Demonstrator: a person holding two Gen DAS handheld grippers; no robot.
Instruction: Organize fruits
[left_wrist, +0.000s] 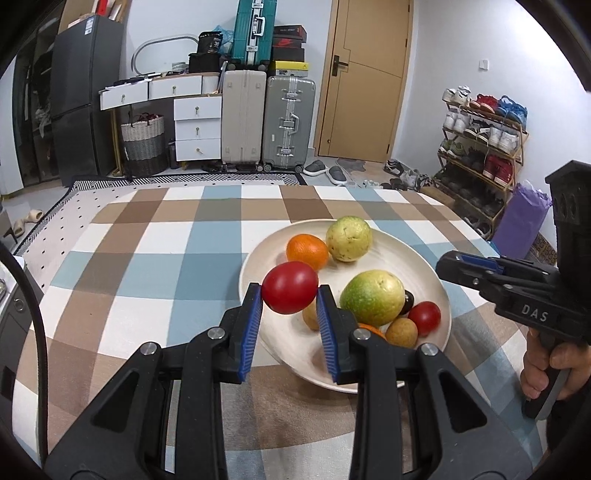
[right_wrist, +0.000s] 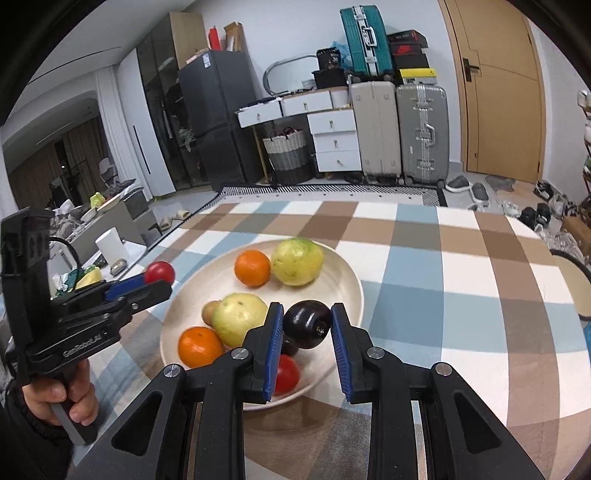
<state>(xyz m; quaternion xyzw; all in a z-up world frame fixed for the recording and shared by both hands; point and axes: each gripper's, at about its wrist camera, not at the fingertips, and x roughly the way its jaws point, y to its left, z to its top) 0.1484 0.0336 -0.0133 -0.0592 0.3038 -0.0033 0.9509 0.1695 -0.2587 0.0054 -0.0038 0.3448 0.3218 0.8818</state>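
The left hand-held gripper (left_wrist: 290, 295) is clamped on a red tomato (left_wrist: 290, 287), caught only at the very tips of its blue pads (left_wrist: 252, 306), above the near-left rim of the cream plate (left_wrist: 436, 280) at lower centre of its own view. So little pad bears on that smooth round skin that, I judge, a small roll of the wrist could squirt it out onto the checked surface (left_wrist: 147, 258) and off the edge. The right hand-held gripper (right_wrist: 307, 325) holds a dark plum (right_wrist: 306, 324) the same way, tip-pinched above the plate's near right part in the lower centre of the right wrist view; if dropped it would likely strike the second tomato (right_wrist: 287, 373) below it or bounce over the shallow rim. Further out, two oranges (right_wrist: 199, 347), two yellow-green guavas (right_wrist: 297, 261) and small brownish fruits (left_wrist: 400, 332) lie loose on the plate, free to roll if knocked. The two tools work close together over one plate, so a collision could jar either grip.
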